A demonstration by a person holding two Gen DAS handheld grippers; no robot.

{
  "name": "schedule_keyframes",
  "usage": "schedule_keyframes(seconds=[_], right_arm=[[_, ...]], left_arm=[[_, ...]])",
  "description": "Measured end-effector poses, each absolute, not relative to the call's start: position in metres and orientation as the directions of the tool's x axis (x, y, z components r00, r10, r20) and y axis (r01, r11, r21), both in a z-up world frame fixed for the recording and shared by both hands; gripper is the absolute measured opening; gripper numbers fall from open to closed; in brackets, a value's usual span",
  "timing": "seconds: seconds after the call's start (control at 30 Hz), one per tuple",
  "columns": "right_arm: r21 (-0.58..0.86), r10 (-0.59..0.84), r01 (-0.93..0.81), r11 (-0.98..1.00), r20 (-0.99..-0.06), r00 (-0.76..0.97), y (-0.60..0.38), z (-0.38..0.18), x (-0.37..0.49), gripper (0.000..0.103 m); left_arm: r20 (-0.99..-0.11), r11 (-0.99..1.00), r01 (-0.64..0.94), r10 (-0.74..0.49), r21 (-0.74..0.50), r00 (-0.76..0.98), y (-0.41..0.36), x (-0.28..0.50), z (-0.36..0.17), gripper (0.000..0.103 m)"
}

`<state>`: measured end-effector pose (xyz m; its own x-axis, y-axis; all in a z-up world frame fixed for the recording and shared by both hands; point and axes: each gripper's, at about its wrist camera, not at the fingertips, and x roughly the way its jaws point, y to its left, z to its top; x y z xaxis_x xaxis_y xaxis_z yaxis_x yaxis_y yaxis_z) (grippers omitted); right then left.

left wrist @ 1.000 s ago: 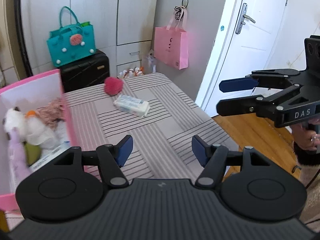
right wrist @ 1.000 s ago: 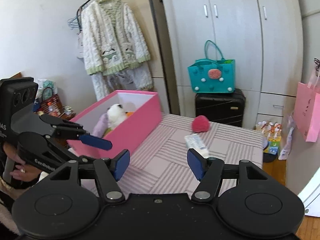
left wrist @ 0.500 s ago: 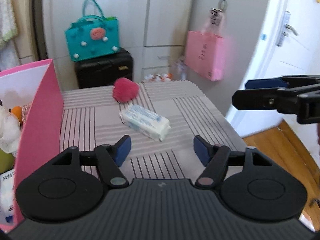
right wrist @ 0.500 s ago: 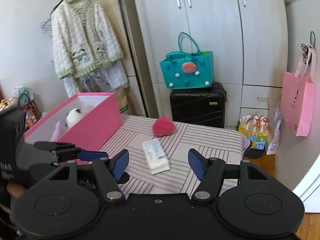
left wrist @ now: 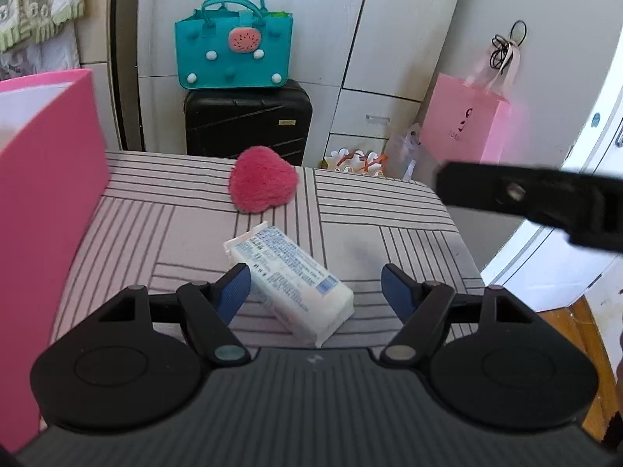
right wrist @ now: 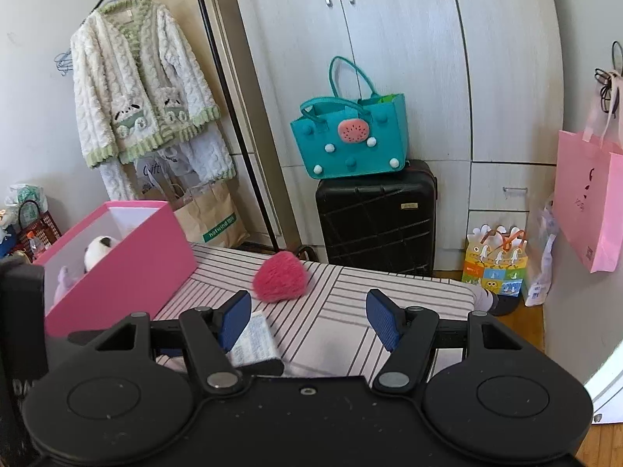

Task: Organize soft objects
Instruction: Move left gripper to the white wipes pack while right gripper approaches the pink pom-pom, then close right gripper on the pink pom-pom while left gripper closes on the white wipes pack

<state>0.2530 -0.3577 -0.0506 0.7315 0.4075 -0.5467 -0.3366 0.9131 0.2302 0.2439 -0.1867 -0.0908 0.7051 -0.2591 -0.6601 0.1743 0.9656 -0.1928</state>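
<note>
Left wrist view: left gripper [left wrist: 315, 288] jaws, just opened wider, are held apart over tissue pack [left wrist: 290, 278], probably for grabbing; nothing's pinched yet.

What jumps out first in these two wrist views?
The fuzzy pink heart at the far end of the striped table, with the white tissue pack lying nearer, just ahead of the left gripper and its open jaws. The big pink box on the table's left holds plush toys, and a teal felt bag sits on a black suitcase behind.
</note>
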Motion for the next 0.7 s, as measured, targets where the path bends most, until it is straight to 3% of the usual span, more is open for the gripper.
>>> schedule_keyframes(seconds=[0.37,0.43,0.47,0.7], right_arm=[[0.271,0.517,-0.449,0.851,-0.582,0.628,-0.328,-0.077,0.318,0.07],[0.268,0.532,-0.474,0.839,-0.59,0.607,-0.318,-0.083,0.327,0.07],[0.267,0.541,-0.487,0.831,-0.592,0.598,-0.314,-0.087,0.332,0.07],[0.159,0.509,-0.547,0.822,-0.637,0.579,-0.283,-0.104,0.351,0.07]], left_arm=[[-0.681,0.981,0.137,-0.196,-0.141,0.705,-0.188,0.249,-0.107,0.072],[-0.676,0.975,0.151,-0.223,-0.164,0.703,-0.181,0.245,-0.107,0.056],[-0.671,0.97,0.164,-0.241,-0.177,0.701,-0.178,0.242,-0.107,0.053],[-0.664,0.958,0.185,-0.284,-0.218,0.692,-0.168,0.242,-0.107,0.046]])
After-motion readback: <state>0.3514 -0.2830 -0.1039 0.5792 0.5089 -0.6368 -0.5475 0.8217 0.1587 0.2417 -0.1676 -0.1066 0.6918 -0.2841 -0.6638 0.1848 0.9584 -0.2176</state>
